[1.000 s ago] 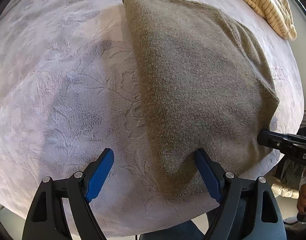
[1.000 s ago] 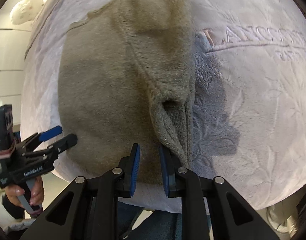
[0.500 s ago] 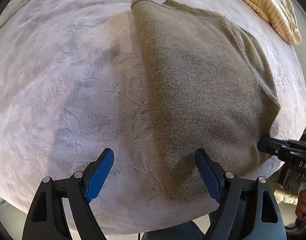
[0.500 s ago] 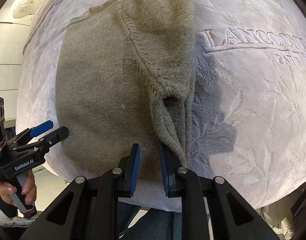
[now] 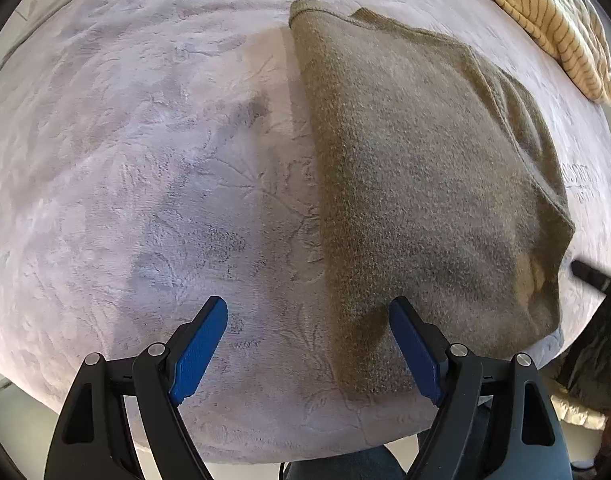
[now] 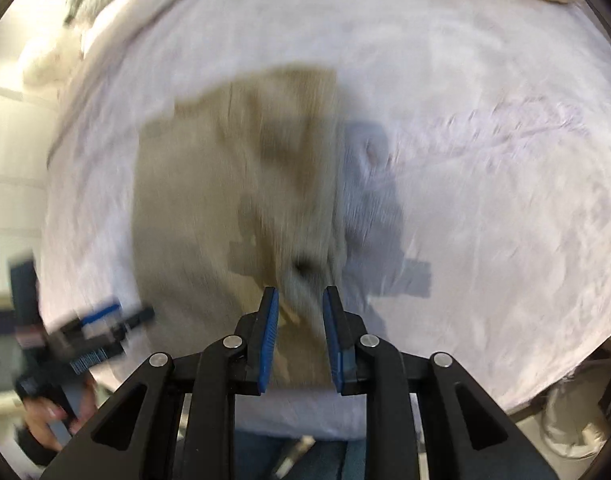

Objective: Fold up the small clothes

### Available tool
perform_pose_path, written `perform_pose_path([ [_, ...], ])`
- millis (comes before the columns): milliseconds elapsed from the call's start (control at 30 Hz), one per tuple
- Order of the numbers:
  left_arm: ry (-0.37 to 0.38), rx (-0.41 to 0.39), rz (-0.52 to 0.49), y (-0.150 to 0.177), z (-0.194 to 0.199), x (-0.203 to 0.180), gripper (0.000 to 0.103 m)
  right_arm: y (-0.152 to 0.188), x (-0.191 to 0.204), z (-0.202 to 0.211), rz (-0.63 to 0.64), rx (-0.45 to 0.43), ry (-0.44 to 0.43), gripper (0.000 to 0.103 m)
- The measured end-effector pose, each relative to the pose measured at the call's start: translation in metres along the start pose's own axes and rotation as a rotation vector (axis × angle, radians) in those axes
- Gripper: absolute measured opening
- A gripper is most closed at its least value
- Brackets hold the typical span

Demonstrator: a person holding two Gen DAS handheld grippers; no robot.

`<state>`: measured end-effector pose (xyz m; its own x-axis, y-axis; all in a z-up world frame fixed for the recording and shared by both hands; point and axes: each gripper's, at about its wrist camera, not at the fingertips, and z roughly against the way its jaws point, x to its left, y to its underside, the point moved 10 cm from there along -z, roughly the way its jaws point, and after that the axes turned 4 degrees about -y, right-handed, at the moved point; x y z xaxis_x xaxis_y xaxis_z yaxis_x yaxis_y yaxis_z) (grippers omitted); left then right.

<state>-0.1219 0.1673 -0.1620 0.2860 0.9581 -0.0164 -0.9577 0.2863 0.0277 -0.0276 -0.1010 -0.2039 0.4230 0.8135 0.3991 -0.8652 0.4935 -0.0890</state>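
Note:
An olive-green knit garment lies folded flat on the pale fleece blanket. My left gripper is open wide above the garment's near left corner; its right finger is over the cloth, its left over the blanket. In the blurred right wrist view the garment lies ahead, a sleeve fold at its near right edge. My right gripper is partly open and empty, raised above that near edge. The left gripper shows at the lower left there.
A yellow striped garment lies at the far right of the blanket. Embossed lettering marks the blanket right of the olive garment. The bed's near edge runs just below my grippers.
My right gripper has opened from nearly shut and pulled back and up fast, so the garment looks smaller and blurred. The left gripper has drifted slightly left and stays open.

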Motion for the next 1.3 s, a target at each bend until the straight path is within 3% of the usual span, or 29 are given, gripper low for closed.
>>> perform_pose_path([
  [133, -0.021, -0.007, -0.003, -0.006, 0.007, 0.003, 0.084, -0.022, 0.003, 0.001, -0.003, -0.040, 0.013, 0.025],
  [233, -0.030, -0.016, -0.009, -0.012, 0.014, 0.003, 0.084, -0.020, -0.003, -0.023, 0.068, 0.033, 0.128, 0.025],
  [300, -0.033, -0.021, -0.009, -0.013, 0.017, 0.002, 0.084, -0.016, -0.011, -0.034, 0.061, 0.066, 0.152, 0.025],
  [433, -0.041, -0.040, -0.009, -0.013, 0.023, 0.000, 0.084, -0.015, -0.018, -0.023, -0.018, 0.055, 0.085, 0.026],
  [767, -0.038, -0.046, -0.014, -0.017, 0.030, -0.005, 0.084, -0.008, -0.029, 0.012, -0.007, 0.041, 0.127, 0.028],
  [1167, -0.066, -0.075, -0.010, -0.025, 0.044, -0.010, 0.084, -0.002, -0.004, 0.010, 0.027, 0.034, 0.103, 0.028],
  [1300, -0.039, -0.070, 0.015, -0.028, 0.052, -0.014, 0.084, -0.005, 0.010, 0.009, 0.048, 0.030, 0.088, 0.028],
])
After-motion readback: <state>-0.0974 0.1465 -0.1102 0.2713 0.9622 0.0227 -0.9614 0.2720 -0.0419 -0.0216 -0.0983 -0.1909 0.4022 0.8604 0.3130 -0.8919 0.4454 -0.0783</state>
